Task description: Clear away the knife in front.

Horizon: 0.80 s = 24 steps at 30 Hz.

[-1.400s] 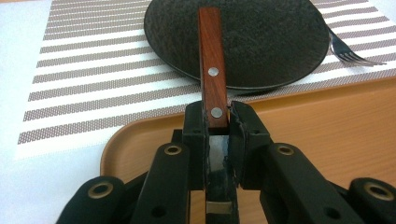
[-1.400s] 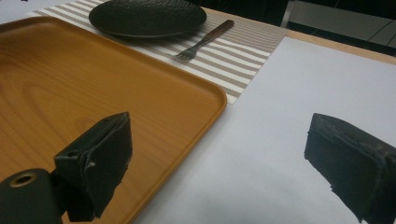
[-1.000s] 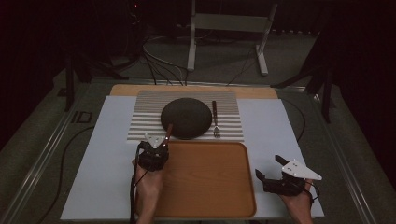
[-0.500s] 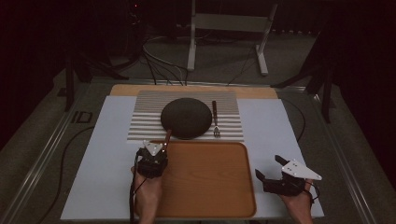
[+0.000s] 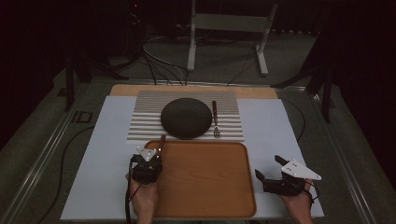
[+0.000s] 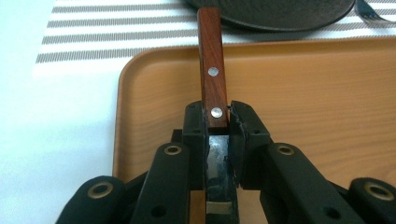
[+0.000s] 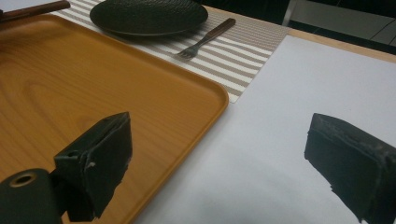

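Left tool point(image 6: 217, 122) clenched on wooden-handled knife point(image 6: 212, 65), handle jutting ahead over wooden tray point(image 5: 205, 179) corner, right tool point(image 7: 219, 158) released over white surface point(image 7: 289, 121), beyond them dark plate point(image 5: 186, 117), fork point(image 5: 215, 120), striped mat point(image 5: 144, 122)

A tray point(image 5: 205, 186) is set on the worktop point(image 5: 102, 177) at the near middle. At 12 o'clock from it a striped mat point(image 5: 140, 126) is laid, and a plate point(image 5: 186, 117) is carried at the mat's centre. At 3 o'clock of the plate, just beside it on the mat, a fork point(image 5: 215, 119) is placed. A knife point(image 6: 212, 70) is held over the tray's 10 o'clock corner in the left hand-held gripper point(image 5: 148, 161). The right hand-held gripper point(image 5: 275, 175) is found at 3 o'clock of the tray, over the worktop.
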Available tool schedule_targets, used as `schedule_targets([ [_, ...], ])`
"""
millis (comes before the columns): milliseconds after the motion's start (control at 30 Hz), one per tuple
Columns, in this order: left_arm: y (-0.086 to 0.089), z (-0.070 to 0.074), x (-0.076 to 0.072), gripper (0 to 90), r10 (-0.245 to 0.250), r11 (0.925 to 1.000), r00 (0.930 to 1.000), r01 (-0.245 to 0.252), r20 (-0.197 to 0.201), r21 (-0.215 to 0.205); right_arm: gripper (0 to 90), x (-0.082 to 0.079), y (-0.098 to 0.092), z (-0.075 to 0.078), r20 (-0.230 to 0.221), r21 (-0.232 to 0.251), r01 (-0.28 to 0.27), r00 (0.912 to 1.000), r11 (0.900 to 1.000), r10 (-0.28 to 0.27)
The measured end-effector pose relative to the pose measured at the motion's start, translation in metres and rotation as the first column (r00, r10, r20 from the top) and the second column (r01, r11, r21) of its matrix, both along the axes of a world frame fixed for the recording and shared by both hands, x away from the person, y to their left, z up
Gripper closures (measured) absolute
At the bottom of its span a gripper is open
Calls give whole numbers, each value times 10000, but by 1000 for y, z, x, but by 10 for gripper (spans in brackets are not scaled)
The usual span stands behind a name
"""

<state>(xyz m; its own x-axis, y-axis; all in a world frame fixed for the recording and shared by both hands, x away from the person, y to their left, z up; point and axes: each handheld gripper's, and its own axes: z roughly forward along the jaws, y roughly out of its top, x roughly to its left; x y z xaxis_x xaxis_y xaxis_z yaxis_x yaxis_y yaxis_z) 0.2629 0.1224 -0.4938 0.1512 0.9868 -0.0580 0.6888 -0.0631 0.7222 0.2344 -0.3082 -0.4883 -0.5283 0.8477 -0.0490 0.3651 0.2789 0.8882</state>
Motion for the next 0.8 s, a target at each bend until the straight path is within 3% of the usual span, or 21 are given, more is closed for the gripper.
schedule_targets([
  [800, 16, -9, -15, 778, 636, 9980, 9969, -635, -458, 37, 75, 0, 1, -1, -34, -47, -27, 10000, 10000, 27],
])
